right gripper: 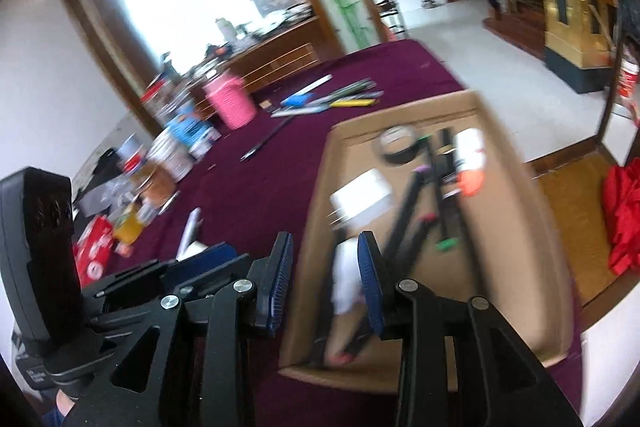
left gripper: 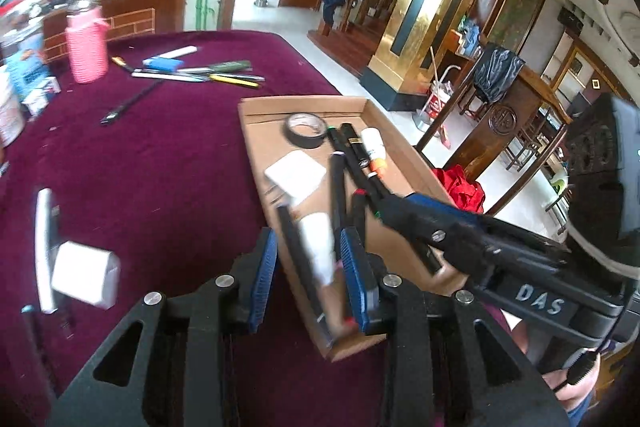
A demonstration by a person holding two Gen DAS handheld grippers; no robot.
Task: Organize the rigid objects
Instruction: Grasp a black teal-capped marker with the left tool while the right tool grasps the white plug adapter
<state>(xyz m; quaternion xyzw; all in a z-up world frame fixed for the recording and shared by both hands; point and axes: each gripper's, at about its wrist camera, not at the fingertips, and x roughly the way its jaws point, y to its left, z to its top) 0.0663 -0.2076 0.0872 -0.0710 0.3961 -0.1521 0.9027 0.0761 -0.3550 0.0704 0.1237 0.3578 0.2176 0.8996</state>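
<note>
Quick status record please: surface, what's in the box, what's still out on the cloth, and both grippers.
surface: table with maroon cloth
box: open cardboard tray at the table's right edge
in box: tape roll, black markers, white bottle with orange cap, white block
still out: pile of pens, pink cup, white charger
left gripper: open, empty, above the box's near end
right gripper: open, empty

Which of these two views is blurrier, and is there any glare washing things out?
Right wrist view is blurrier: the cardboard tray and the markers in it smear with motion. Left wrist view is sharper, though the white charger near the edge streaks. Both have a blown-out bright window upper left and fisheye bending.
</note>
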